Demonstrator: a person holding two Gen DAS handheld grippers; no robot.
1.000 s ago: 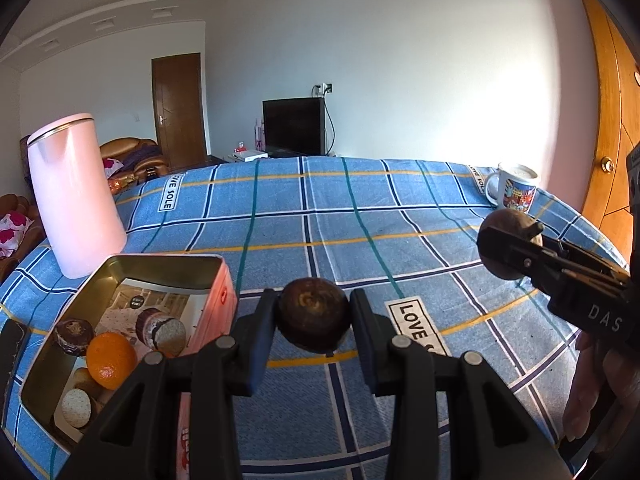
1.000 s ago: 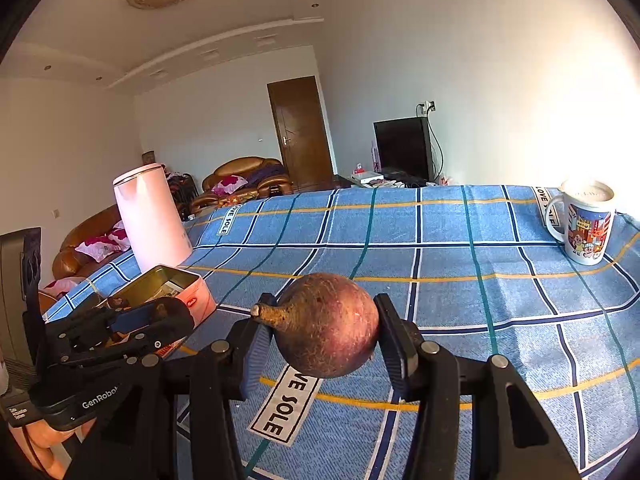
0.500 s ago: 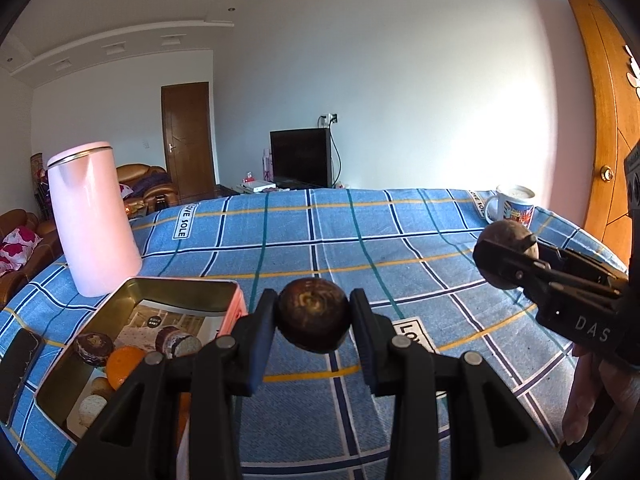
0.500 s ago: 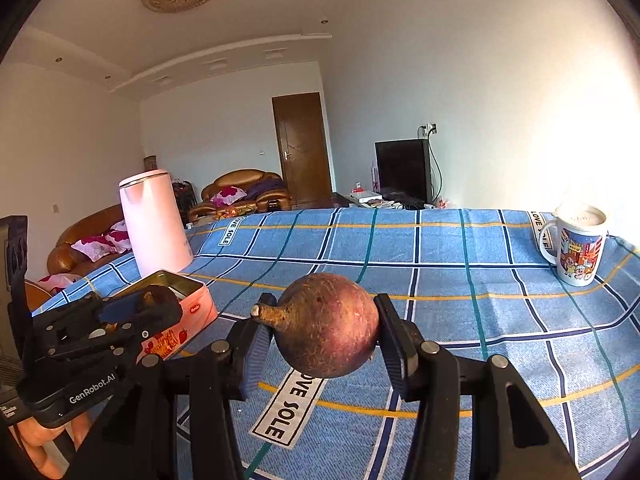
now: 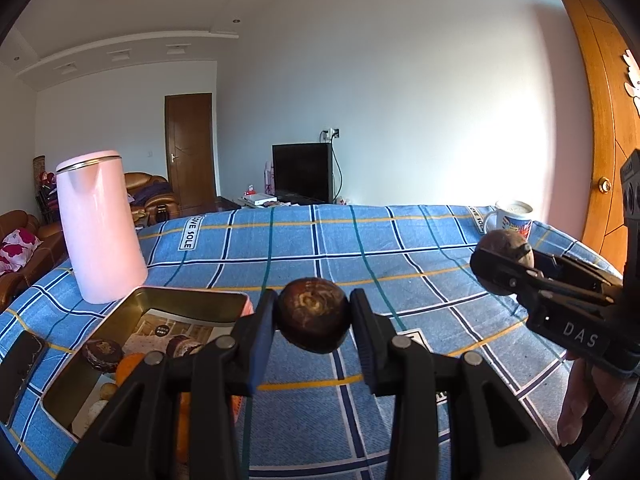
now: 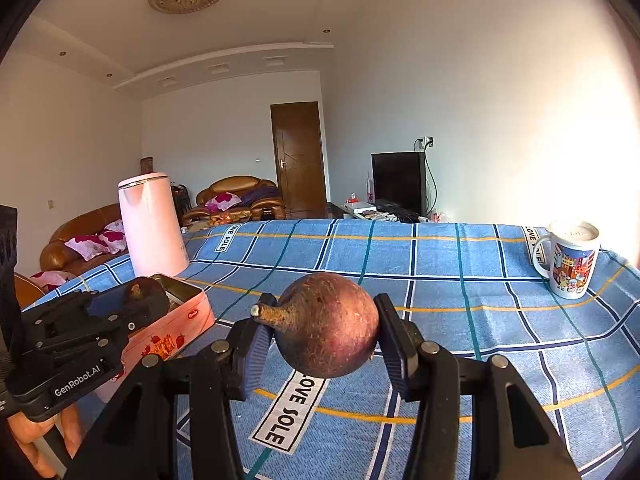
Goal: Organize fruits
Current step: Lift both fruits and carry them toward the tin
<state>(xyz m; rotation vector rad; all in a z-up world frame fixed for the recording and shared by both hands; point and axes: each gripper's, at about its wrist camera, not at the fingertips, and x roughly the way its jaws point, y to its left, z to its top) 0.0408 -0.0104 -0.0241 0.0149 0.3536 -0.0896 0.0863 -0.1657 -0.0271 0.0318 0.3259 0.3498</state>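
A worktop (image 5: 400,248) under a blue plaid cloth fills a white-walled room with a brown door, dark television and leather sofas. The left gripper (image 5: 314,316) fingers clamp a small dark round fruit (image 5: 313,314) above the cloth; the right gripper (image 6: 324,332) fingers clamp a larger reddish fruit (image 6: 332,336). Only the left view looks into the open tin (image 5: 188,300), where an orange (image 5: 130,364) and round pieces lie, beside the pink kettle (image 5: 100,228).

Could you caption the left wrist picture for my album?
Left gripper clamps a dark round fruit above the checked cloth, beside an open tin.
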